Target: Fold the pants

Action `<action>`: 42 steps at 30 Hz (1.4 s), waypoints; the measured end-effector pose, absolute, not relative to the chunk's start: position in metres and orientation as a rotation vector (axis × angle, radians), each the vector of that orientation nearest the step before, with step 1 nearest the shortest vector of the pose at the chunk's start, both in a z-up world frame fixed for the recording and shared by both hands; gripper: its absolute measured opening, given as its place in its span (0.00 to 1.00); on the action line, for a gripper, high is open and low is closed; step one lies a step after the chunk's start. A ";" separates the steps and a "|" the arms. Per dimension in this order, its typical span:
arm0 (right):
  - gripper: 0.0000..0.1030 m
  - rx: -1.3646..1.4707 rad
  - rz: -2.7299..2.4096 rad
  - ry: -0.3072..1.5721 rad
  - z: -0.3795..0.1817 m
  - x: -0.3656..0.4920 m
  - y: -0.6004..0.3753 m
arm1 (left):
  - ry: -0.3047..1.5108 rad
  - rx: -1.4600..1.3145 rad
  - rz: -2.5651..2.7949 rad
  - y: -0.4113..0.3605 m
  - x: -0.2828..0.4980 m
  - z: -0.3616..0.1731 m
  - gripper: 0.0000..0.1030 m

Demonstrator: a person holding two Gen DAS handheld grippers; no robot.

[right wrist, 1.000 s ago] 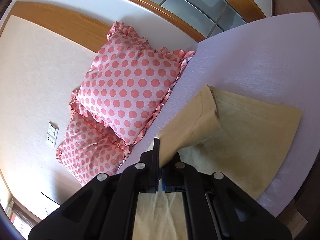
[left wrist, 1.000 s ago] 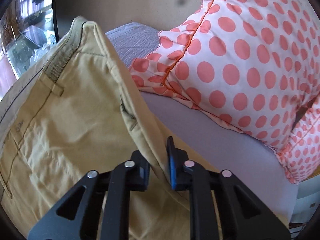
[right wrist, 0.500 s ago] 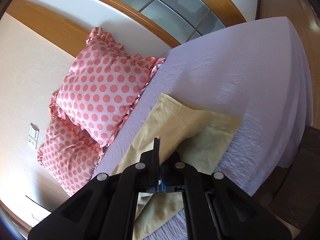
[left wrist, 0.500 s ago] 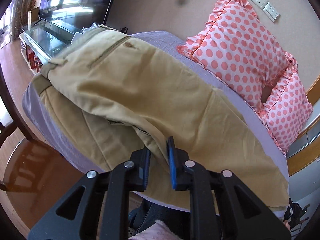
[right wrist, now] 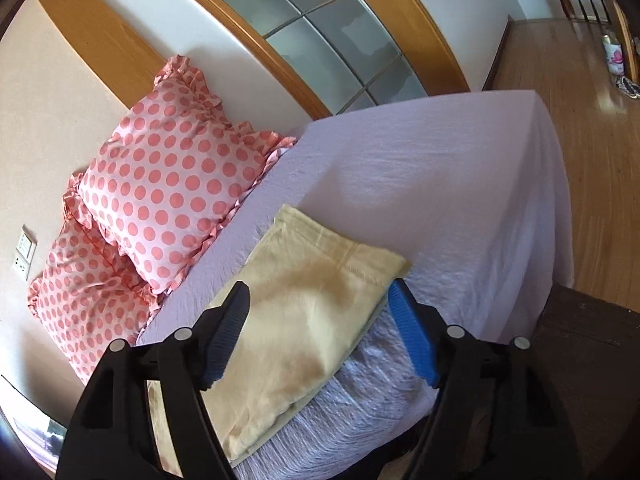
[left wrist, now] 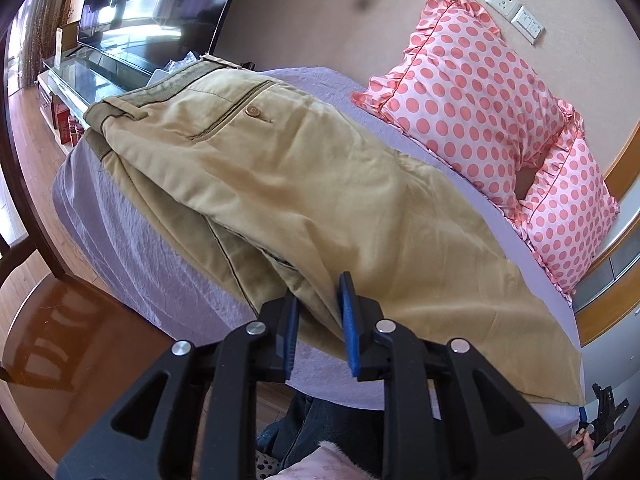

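Note:
Tan khaki pants (left wrist: 320,200) lie folded lengthwise on the lavender bed (left wrist: 152,264), one leg on the other, waistband and buttoned back pocket at the far left. My left gripper (left wrist: 318,312) has its jaws slightly parted around the pants' near crotch edge, loosely holding the fabric. In the right wrist view the stacked leg cuffs (right wrist: 320,300) lie flat on the bed (right wrist: 460,200). My right gripper (right wrist: 320,320) is open wide, its jaws either side of the cuffs and holding nothing.
Two pink polka-dot pillows (left wrist: 480,92) (right wrist: 160,184) lean against the wall at the bed's head. A TV (left wrist: 152,0) on a glass stand is beyond the bed's left end. Wooden floor (right wrist: 592,120) surrounds the bed. A dark wooden piece (right wrist: 580,360) sits at lower right.
Both grippers carried the upper leg over and laid it onto the lower one. My right gripper opened and let go of the cuff. My left gripper's jaws loosened.

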State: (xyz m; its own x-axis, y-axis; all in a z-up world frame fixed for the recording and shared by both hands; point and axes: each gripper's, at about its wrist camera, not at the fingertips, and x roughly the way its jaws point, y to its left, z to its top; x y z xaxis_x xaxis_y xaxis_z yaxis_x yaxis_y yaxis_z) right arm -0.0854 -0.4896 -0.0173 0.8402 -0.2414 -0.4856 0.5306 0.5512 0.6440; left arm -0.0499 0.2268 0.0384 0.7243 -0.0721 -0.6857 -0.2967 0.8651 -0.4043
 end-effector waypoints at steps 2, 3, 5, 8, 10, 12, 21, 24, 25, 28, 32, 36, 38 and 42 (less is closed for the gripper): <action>0.70 0.879 -0.491 0.358 -0.020 -0.089 -0.492 | 0.747 -0.530 0.118 0.228 -0.053 0.038 0.22; 0.67 0.888 -0.499 0.357 -0.022 -0.091 -0.493 | 0.740 -0.540 0.110 0.230 -0.054 0.038 0.23; 0.66 0.903 -0.515 0.347 -0.027 -0.095 -0.494 | 0.728 -0.553 0.101 0.233 -0.058 0.039 0.25; 0.63 0.874 -0.495 0.348 -0.030 -0.094 -0.489 | 0.712 -0.555 0.097 0.237 -0.064 0.039 0.28; 0.56 0.862 -0.440 0.356 -0.031 -0.087 -0.481 | 0.711 -0.538 0.083 0.238 -0.066 0.038 0.30; 0.37 0.838 -0.397 0.366 -0.032 -0.077 -0.471 | 0.711 -0.515 0.064 0.237 -0.069 0.038 0.32; 0.05 0.634 -0.188 0.283 0.023 -0.027 -0.402 | 0.637 -0.452 -0.031 0.229 -0.093 0.041 0.63; 0.05 0.519 0.050 0.275 0.055 -0.004 -0.333 | 0.621 -0.456 -0.064 0.223 -0.096 0.041 0.74; 0.05 0.479 0.135 0.284 0.061 0.002 -0.308 | 0.622 -0.460 -0.089 0.221 -0.096 0.040 0.76; 0.06 0.329 0.390 0.377 0.062 0.017 -0.225 | 0.632 -0.469 -0.144 0.217 -0.095 0.036 0.83; 0.25 0.033 0.623 0.664 0.021 0.028 -0.127 | 0.658 -0.469 -0.172 0.211 -0.091 0.026 0.87; 0.73 -0.002 0.677 0.668 0.009 0.010 -0.117 | 0.670 -0.486 -0.202 0.211 -0.088 0.019 0.89; 0.82 0.056 0.684 0.632 0.017 0.007 -0.131 | 0.675 -0.498 -0.203 0.212 -0.083 0.017 0.89; 0.86 0.132 0.662 0.609 0.029 0.013 -0.144 | 0.677 -0.536 -0.174 0.215 -0.070 0.014 0.89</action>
State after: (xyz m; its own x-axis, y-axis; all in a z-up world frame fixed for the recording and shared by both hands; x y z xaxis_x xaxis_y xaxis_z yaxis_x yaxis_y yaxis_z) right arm 0.0133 -0.1445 0.0290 0.6227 0.6118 -0.4878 -0.5365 0.7876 0.3030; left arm -0.0702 0.2149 0.0140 0.7713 -0.3224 -0.5488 -0.0175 0.8511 -0.5247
